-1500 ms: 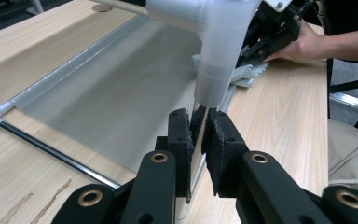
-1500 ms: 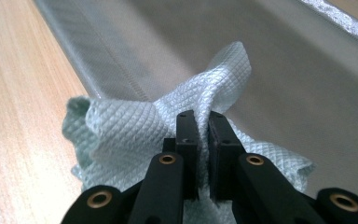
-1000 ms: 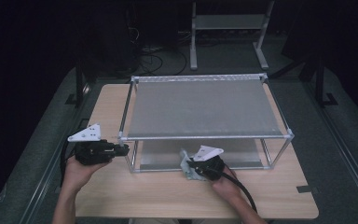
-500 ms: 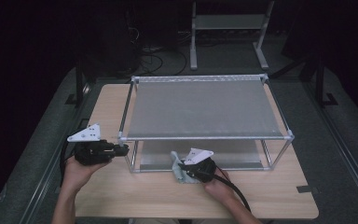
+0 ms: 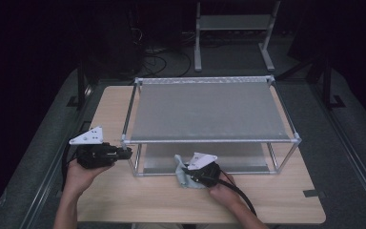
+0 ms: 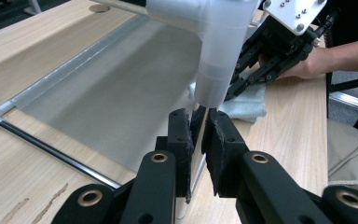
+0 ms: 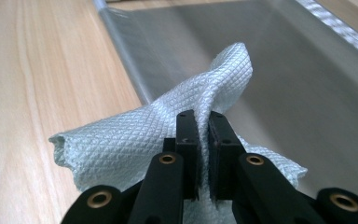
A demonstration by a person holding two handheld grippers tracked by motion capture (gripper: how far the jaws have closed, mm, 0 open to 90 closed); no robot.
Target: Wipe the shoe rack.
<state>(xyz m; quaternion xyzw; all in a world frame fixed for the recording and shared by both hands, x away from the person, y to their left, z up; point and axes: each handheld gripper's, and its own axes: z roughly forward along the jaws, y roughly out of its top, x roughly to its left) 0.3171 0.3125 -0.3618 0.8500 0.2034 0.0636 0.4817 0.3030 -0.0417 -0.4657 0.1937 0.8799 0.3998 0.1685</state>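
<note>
Left gripper (image 5: 124, 153) held level by the left hand (image 5: 78, 174), its fingers (image 6: 182, 135) closed narrow on the thin front-left upright post (image 6: 196, 154) of the two-tier grey mesh rack with white corner joints (image 5: 209, 112). Right gripper (image 5: 187, 174), in the right hand (image 5: 224, 188), lies low over the light wooden tabletop (image 5: 267, 200), its fingers (image 7: 186, 135) pinched on a pale blue-green textured cloth (image 7: 135, 140). Cloth bunches up ahead of these fingers, at the front edge of the rack's lower grey shelf (image 7: 284, 84).
</note>
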